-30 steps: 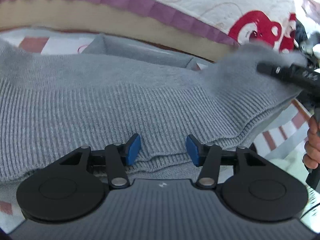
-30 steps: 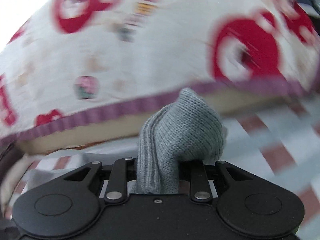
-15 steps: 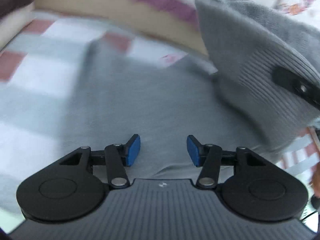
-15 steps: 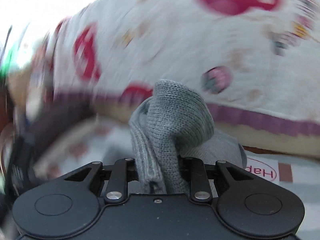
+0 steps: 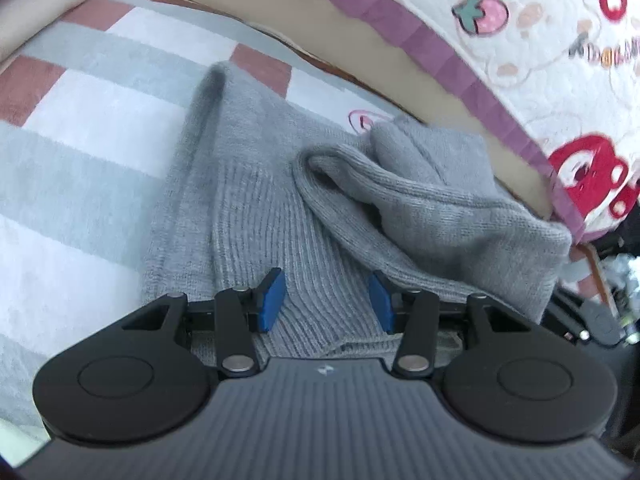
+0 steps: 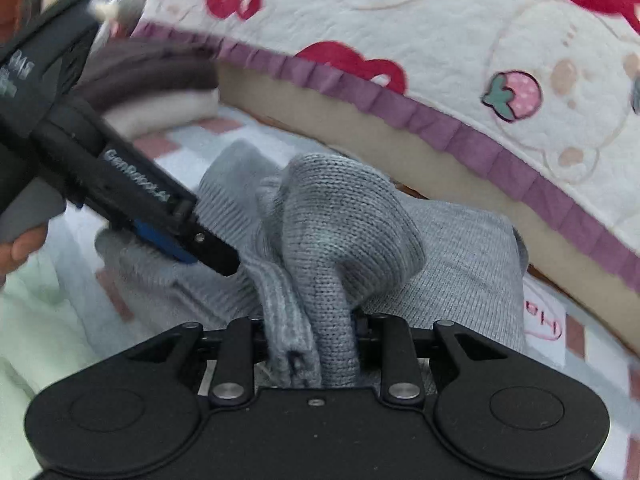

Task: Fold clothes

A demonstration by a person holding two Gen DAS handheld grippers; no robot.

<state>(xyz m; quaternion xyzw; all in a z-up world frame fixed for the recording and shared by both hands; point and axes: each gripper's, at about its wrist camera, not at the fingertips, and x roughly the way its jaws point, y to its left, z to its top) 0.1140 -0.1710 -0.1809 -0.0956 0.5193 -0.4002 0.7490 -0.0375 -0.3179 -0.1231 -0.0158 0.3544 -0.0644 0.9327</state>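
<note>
**Grey knit sweater mid-fold on striped bed cover**

Striped bed cover, grey/white/dusty-red blocks, is the work surface; behind it, on the far side, hangs a white quilt with red bears, strawberries and a purple ruffled edge. Folded brown-and-cream bedding sits far left in the right wrist view.

Grey knit sweater lies on the cover, running from near to far. Ribbed band at the near end, plain knit further off. A flap or sleeve is doubled over its right part, lumpy, not flat. Which garment part that flap is, can't tell.

Left gripper: jaws wide apart, blue pads either side of the ribbed band, nothing pinched. It hovers at the near hem; contact with the cloth unclear. It also shows from the side at the left of the right wrist view.

Right gripper: clamped on a bunched wad of the sweater, the knit ballooning up out of the jaws and hiding the fingertips.

Handling, as a judgement:
- soft, limp, stretchy; light to moderate weight
- sags and drapes from any pinch point, won't hold a crease by itself
- knit grips the pads fine, low slip risk; a single-layer pinch will stretch it
- ribbed hem is thicker and firmer, so the best place to take hold; corners of the hem or the folded edge for control
- the bunched grab in the right claw carries several layers, so release may leave a lump needing smoothing

Fold looks partly done, untidy on the right.
</note>
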